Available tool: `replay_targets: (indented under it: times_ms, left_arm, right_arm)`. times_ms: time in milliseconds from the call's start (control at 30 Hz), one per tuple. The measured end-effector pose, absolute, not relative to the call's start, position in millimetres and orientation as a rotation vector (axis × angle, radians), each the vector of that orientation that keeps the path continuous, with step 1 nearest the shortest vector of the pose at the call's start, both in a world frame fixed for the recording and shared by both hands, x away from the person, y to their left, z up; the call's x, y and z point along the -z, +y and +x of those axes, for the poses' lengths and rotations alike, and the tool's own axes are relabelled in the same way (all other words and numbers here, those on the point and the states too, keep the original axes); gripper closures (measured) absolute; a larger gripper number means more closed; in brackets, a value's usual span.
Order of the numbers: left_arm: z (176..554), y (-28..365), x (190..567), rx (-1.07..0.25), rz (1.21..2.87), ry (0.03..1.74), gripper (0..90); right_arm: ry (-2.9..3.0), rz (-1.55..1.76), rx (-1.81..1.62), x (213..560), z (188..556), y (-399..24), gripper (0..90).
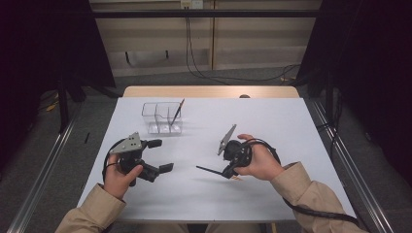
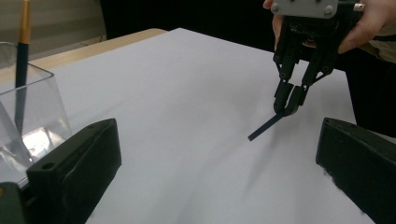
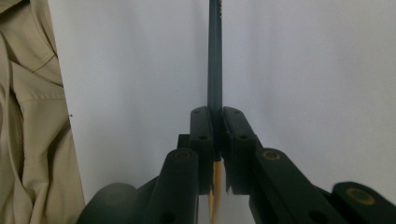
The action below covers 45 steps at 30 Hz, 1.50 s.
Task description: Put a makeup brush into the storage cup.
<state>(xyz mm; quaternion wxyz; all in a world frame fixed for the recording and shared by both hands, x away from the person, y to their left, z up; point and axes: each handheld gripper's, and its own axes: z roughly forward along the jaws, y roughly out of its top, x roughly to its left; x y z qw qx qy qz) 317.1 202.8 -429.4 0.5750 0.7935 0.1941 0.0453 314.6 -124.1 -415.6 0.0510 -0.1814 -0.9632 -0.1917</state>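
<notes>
1. Pencils number two in the high view: one dark pencil is pinched in the right gripper, its free end pointing toward 9 o'clock just above the white table; a second pencil leans in the clear box at 11 o'clock from that gripper. The box has three compartments; the second pencil stands in the rightmost. One left gripper sits at 9 o'clock, jaws spread wide with nothing between them.
2. Left gripper view: its two black jaws stand far apart, empty. The right gripper hangs at 1 o'clock, clamped on the pencil. The box with the second pencil sits at 9 o'clock.
3. Right gripper view: the two jaws are closed tight on one pencil, which runs toward 12 o'clock. One beige sleeve lies at 9 o'clock.
</notes>
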Motion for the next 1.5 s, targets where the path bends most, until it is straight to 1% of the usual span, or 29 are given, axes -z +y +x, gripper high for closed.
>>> replay_targets:
  times_ms: [300, 533, 600, 733, 933, 1100, 1167, 1400, 1500]
  left_arm:
    - [317.0, 192.7, 428.6, -0.078, 1.907, 0.419, 0.0]
    - [317.4, 174.9, 426.6, 0.03, 2.036, 0.387, 0.0]
    - [318.0, 169.5, 426.1, 0.041, 2.088, 0.372, 0.0]
    - [320.1, 161.7, 424.7, 0.048, 2.138, 0.355, 0.0]
    - [322.1, 153.3, 416.4, 0.018, 2.219, 0.308, 2.4]
    - [323.4, 143.9, 409.7, -0.008, 2.297, 0.259, 5.7]
    - [323.8, 139.9, 408.3, 0.001, 2.319, 0.244, 8.1]
    - [325.0, 126.9, 405.3, -0.014, 2.426, 0.198, 12.2]
    - [326.3, 122.3, 403.4, 0.001, 2.469, 0.176, 14.1]
  right_arm:
    - [-2.943, -0.508, 0.562, 416.2, 312.2, -119.3, 83.9]
    - [-2.948, -0.491, 0.554, 418.0, 311.0, -116.9, 83.9]
    - [-2.947, -0.482, 0.553, 417.8, 311.0, -116.4, 83.9]
    - [-2.95, -0.468, 0.555, 416.8, 309.6, -114.5, 83.9]
    - [-2.95, -0.453, 0.553, 416.1, 308.7, -112.9, 83.9]
    - [-2.95, -0.45, 0.548, 415.0, 307.7, -111.6, 83.9]
    - [-2.954, -0.442, 0.552, 414.8, 307.2, -111.2, 83.9]
    - [-2.956, -0.42, 0.555, 411.6, 305.7, -110.2, 83.9]
    - [-2.953, -0.414, 0.548, 411.9, 305.5, -110.2, 83.9]
